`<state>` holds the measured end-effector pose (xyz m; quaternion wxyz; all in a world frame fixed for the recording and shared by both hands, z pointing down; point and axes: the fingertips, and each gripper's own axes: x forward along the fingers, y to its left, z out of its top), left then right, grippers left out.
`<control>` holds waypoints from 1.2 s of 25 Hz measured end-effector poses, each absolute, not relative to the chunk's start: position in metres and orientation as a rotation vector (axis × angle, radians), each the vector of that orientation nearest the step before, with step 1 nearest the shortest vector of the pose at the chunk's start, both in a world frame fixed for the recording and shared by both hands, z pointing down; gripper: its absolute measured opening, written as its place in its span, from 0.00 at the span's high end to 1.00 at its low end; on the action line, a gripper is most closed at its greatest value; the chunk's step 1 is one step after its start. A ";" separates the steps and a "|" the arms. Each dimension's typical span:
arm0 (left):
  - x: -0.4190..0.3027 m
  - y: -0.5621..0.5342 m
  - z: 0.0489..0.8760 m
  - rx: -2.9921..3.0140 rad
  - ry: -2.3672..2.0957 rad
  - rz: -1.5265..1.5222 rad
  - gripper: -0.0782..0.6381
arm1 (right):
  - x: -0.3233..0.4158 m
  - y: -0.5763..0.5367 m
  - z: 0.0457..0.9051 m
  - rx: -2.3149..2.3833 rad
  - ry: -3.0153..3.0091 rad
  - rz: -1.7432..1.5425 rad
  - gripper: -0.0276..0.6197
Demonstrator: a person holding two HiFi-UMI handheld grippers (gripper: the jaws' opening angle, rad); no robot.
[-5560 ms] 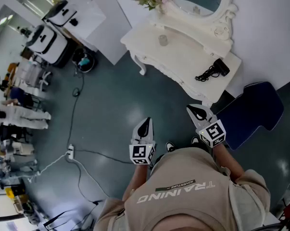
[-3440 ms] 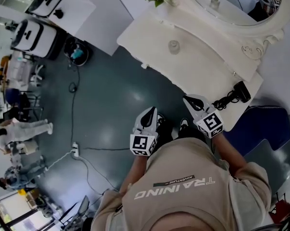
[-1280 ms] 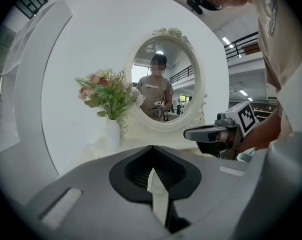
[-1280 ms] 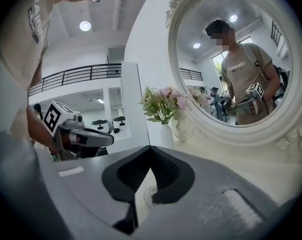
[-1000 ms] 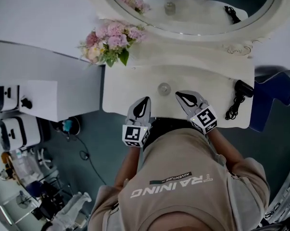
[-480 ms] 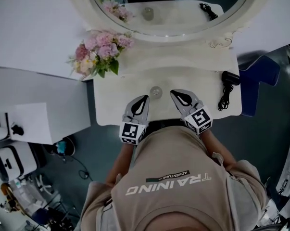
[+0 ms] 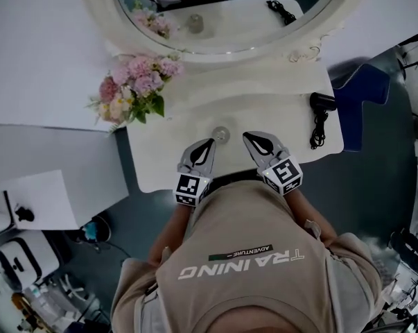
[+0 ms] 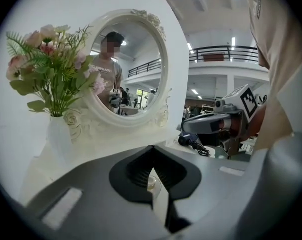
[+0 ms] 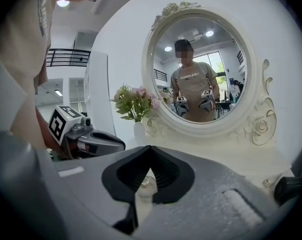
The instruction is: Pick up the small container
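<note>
Small container (image 7: 221, 134): clear little jar, upright on the white dressing table (image 7: 168, 155), near its front edge, nothing touching it

Left gripper (image 7: 210, 144): just short of the jar on its left, tips pointing at it, jaws pressed together on nothing

Right gripper (image 7: 249, 137): just short of the jar on its right, jaws likewise closed and empty (each gripper's own camera catches the jar through the gap behind the closed tips, beyond them, not between)

Behind the jar: oval mirror (image 7: 240, 23). Behind and left of it: pink flowers (image 7: 136, 89). Well off to its right: black hair dryer (image 7: 321, 103)

Progress, my reading: approach done, pick not begun. Left to do: open one pair of jaws, bring them round the jar, close, lift
</note>
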<state>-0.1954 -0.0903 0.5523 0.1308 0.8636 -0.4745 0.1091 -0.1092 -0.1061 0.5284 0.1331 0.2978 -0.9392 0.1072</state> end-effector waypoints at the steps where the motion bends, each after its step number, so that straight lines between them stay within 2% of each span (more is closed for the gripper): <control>1: -0.196 -0.092 0.555 2.509 -1.366 0.325 0.87 | -0.108 -0.105 0.531 0.873 -2.716 0.323 0.95; 7: -0.199 -0.097 0.573 2.497 -1.332 0.380 0.87 | -0.107 -0.107 0.550 0.894 -2.700 0.416 0.95; 10: -0.196 -0.096 0.588 2.479 -1.270 0.423 0.82 | -0.108 -0.108 0.554 0.887 -2.708 0.439 0.95; 13: -0.193 -0.098 0.600 2.477 -1.239 0.457 0.74 | -0.108 -0.110 0.558 0.858 -2.709 0.438 0.95; 17: -0.185 -0.097 0.615 2.494 -1.179 0.500 0.53 | -0.104 -0.113 0.561 0.852 -2.706 0.437 0.95; 24: -0.180 -0.100 0.647 2.510 -1.142 0.630 0.35 | -0.101 -0.117 0.557 0.876 -2.696 0.401 0.95; 30: -0.175 -0.111 0.675 2.501 -1.104 0.644 0.32 | -0.091 -0.110 0.564 0.860 -2.651 0.372 0.95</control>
